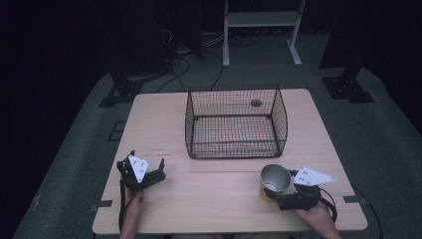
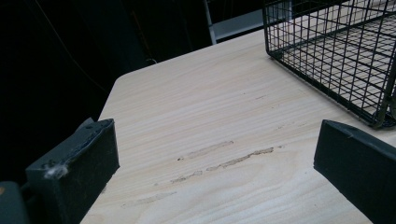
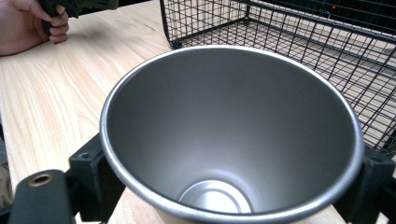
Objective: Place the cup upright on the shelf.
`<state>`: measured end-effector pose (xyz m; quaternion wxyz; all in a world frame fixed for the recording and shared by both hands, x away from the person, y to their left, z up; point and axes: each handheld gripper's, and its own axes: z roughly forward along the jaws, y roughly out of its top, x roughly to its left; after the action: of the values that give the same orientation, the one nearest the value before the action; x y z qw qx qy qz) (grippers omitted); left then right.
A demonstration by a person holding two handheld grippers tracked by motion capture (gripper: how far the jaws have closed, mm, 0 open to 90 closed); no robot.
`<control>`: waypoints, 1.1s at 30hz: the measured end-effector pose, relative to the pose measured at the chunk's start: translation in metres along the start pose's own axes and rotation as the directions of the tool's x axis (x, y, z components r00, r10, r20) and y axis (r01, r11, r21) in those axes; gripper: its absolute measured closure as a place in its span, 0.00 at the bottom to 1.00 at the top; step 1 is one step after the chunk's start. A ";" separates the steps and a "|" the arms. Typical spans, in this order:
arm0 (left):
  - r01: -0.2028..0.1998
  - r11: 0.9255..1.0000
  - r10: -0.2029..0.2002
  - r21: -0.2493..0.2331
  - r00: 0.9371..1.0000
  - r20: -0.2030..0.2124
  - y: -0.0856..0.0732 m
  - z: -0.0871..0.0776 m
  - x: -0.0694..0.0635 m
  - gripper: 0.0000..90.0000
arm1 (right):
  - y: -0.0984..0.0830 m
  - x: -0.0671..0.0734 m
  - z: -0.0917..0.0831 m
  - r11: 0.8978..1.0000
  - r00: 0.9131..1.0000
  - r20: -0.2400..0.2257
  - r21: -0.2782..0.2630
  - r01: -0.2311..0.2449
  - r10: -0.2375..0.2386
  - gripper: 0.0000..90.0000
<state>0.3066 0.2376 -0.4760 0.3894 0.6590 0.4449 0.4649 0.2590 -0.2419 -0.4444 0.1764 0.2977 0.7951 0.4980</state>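
A steel cup (image 1: 274, 180) with an orange outer wall stands upright near the table's front right, and my right gripper (image 1: 286, 191) is shut on its body. In the right gripper view the empty cup (image 3: 233, 140) sits between the two black jaws, mouth towards the camera. My left gripper (image 1: 154, 172) rests at the front left, open, with bare wood between its pads (image 2: 79, 172). A black wire basket (image 1: 234, 124) stands in the middle of the table, empty, just beyond the cup; its corner (image 2: 336, 51) shows in the left gripper view.
The light wood table (image 1: 209, 199) has scuff marks (image 2: 219, 161) in front of my left gripper. A hand (image 3: 28, 23) holds the left gripper at the upper left of the right gripper view. Beyond the table, a white stand (image 1: 261, 30) and cables lie on the grey floor.
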 end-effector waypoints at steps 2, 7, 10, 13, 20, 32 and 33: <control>0.000 1.000 0.000 0.000 1.000 0.000 0.000 0.000 0.000 0.00 | 0.001 0.000 0.000 1.000 1.000 -0.001 0.004 0.001 -0.001 0.14; 0.000 1.000 0.000 -0.001 1.000 0.000 0.000 0.000 0.000 0.00 | 0.003 -0.001 0.000 1.000 1.000 -0.009 0.013 -0.002 0.002 0.14; 0.001 1.000 -0.001 -0.001 1.000 0.001 0.000 0.000 0.000 0.00 | 0.007 -0.003 -0.001 1.000 1.000 -0.023 0.008 -0.010 0.010 0.14; -0.001 1.000 0.001 -0.001 1.000 0.001 0.000 0.000 0.000 0.00 | 0.013 -0.005 -0.003 1.000 1.000 -0.028 0.013 -0.008 0.009 0.14; 0.001 1.000 -0.001 -0.001 1.000 0.001 0.000 0.000 0.000 0.00 | 0.026 -0.009 -0.004 1.000 0.999 -0.046 0.007 -0.007 0.007 0.14; 0.000 1.000 0.000 0.000 1.000 0.000 0.000 0.000 0.000 0.00 | 0.054 -0.013 -0.004 1.000 0.996 -0.085 -0.005 0.003 -0.003 0.14; 0.000 1.000 0.000 0.000 1.000 0.001 0.000 0.000 0.000 0.00 | 0.056 -0.013 -0.004 1.000 0.996 -0.087 -0.008 0.005 -0.005 0.14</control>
<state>0.3066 0.2377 -0.4760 0.3895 0.6591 0.4447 0.4648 0.2834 -0.2353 -0.3924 0.1438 0.2730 0.8009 0.5132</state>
